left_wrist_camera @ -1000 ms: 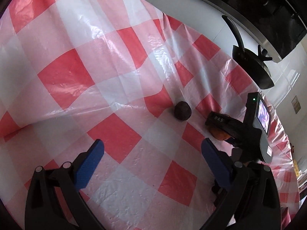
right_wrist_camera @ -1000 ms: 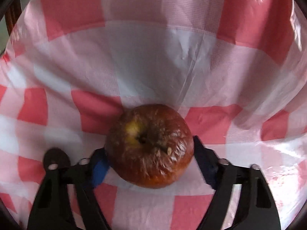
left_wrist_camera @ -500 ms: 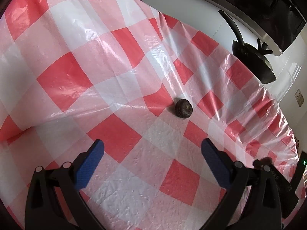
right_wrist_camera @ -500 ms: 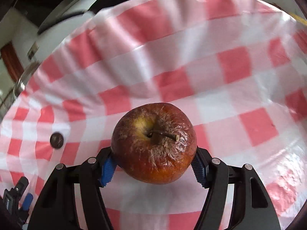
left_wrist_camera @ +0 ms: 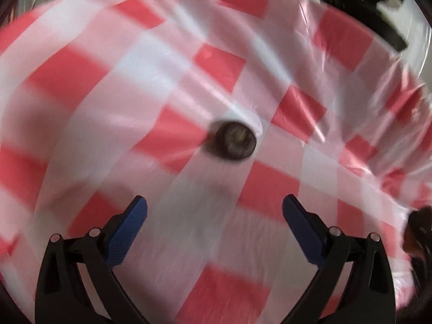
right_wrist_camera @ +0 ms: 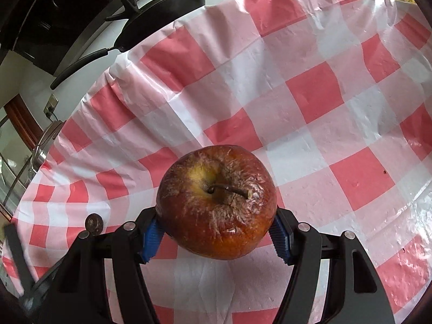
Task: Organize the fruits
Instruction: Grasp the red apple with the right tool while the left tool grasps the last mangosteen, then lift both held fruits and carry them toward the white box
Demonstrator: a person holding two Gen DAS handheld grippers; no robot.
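Left wrist view. The frame is smeared with motion where it was sharp half a second ago, so the left hand has begun swinging. The left tongs stand wide, nothing between the blue pads. The small dark fruit now sits almost straight ahead of the gap, nearer than before, out in the middle of the checked cloth and well clear of its edges. It rests on the cloth, apart from the pads. At the right rim of the view a dark shape shows, too blurred to name. The black pan lies past the far edge of the surface.

Right wrist view. The right tongs are clamped on the wrinkled red apple, stem up and toward the camera, the fruit raised off the surface. A second ago the apple lay against the cloth; since then it has been lifted and carried, and the view has opened out to show the far edge, the pan behind it, and the dark fruit small toward the left side. The grip has not altered.

Judgement: the apple is in transit, not yet set down. The left hand seems to be lining up on the dark fruit. No bowl or tray is visible, so where either fruit belongs cannot be told.
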